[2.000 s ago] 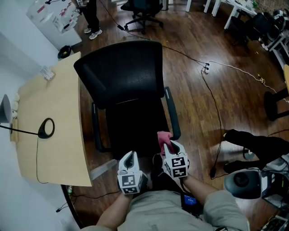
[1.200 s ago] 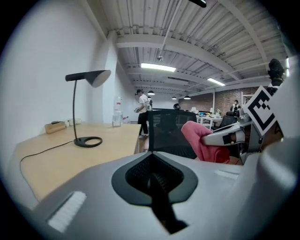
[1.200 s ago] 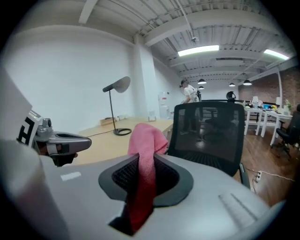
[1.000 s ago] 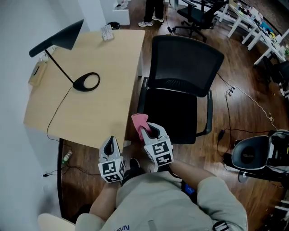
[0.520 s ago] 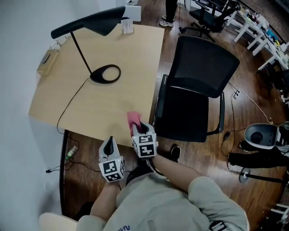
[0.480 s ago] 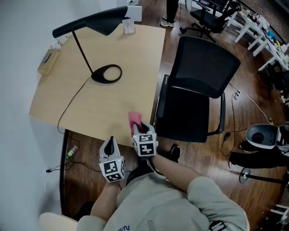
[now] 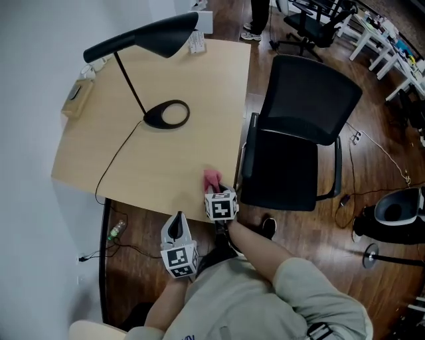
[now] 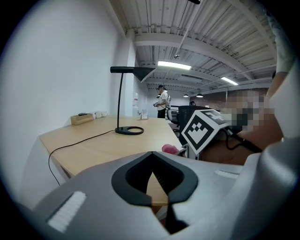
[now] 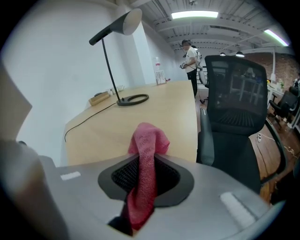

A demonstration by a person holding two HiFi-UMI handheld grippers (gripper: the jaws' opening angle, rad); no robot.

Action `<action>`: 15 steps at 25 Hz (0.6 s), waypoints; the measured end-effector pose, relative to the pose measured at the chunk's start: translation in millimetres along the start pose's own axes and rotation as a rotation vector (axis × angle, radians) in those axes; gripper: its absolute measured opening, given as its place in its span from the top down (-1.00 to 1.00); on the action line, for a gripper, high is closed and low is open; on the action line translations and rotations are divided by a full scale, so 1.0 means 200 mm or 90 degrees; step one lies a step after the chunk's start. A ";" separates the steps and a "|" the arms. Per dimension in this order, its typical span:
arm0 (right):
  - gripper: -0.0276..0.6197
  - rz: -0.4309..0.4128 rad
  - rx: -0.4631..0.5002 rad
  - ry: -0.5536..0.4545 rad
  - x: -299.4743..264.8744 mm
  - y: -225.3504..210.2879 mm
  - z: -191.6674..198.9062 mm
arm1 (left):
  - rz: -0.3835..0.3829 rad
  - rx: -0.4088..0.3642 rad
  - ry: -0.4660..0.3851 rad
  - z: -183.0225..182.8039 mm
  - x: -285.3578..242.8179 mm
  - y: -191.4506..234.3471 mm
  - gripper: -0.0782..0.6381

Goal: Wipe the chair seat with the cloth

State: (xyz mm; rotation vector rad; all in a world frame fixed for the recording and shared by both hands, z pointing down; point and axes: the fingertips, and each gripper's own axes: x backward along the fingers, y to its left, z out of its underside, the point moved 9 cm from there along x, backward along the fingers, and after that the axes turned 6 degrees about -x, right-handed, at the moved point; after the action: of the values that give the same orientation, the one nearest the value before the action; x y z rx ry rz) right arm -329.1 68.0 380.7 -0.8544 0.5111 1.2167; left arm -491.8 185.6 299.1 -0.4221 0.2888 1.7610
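Note:
My right gripper (image 7: 214, 188) holds the pink cloth (image 7: 212, 177) over the front edge of the wooden desk (image 7: 133, 159), just left of the chair. In the right gripper view the cloth (image 9: 146, 154) hangs pinched between the pads, bunched above them, and the jaws are opening slightly. The black chair's seat (image 7: 279, 176) is bare and its mesh back (image 9: 236, 93) stands to the right. My left gripper (image 7: 175, 228) hangs below the desk edge, near my body, shut with nothing in it (image 8: 152, 153).
A black desk lamp stands on its ring base (image 7: 166, 114), and its cord runs to the desk's front edge. A small box (image 7: 78, 91) lies at the far left corner. A person stands at the back (image 9: 191, 54). More office chairs (image 7: 312, 20) stand beyond the desk.
The right gripper has carried the cloth from the chair seat to the desk's front edge. The left gripper has dropped back, lower and closer to my body.

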 end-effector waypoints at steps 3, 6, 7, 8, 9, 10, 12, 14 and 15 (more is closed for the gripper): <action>0.64 -0.018 -0.007 0.011 -0.02 -0.02 0.01 | 0.012 0.001 0.008 0.02 -0.03 -0.03 0.77; 0.42 -0.056 -0.009 -0.003 0.02 -0.03 0.00 | 0.028 0.006 0.008 0.01 -0.06 -0.06 0.77; 0.37 -0.067 -0.012 -0.010 0.05 -0.04 -0.01 | 0.034 0.009 0.005 0.00 -0.07 -0.07 0.77; 0.36 -0.075 -0.014 -0.018 0.08 -0.04 -0.02 | 0.040 0.012 0.001 0.00 -0.08 -0.08 0.77; 0.36 -0.081 -0.017 -0.025 0.12 -0.05 -0.03 | 0.046 0.016 -0.002 -0.01 -0.09 -0.09 0.77; 0.36 -0.087 -0.016 -0.032 0.16 -0.07 -0.03 | 0.053 0.020 -0.004 -0.01 -0.09 -0.10 0.77; 0.36 -0.095 -0.004 -0.046 0.27 -0.11 -0.04 | 0.066 0.027 -0.012 -0.04 -0.09 -0.12 0.77; 0.36 -0.097 0.013 -0.069 0.40 -0.17 -0.06 | 0.079 0.034 -0.024 -0.08 -0.07 -0.16 0.77; 0.38 -0.094 0.018 -0.086 0.48 -0.21 -0.07 | 0.087 0.036 -0.030 -0.11 -0.06 -0.19 0.77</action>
State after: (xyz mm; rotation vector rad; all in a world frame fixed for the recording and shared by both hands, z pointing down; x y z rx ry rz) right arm -260.7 110.0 313.7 -0.7666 0.3490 1.1198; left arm -450.3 174.9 285.2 -0.3253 0.3399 1.8881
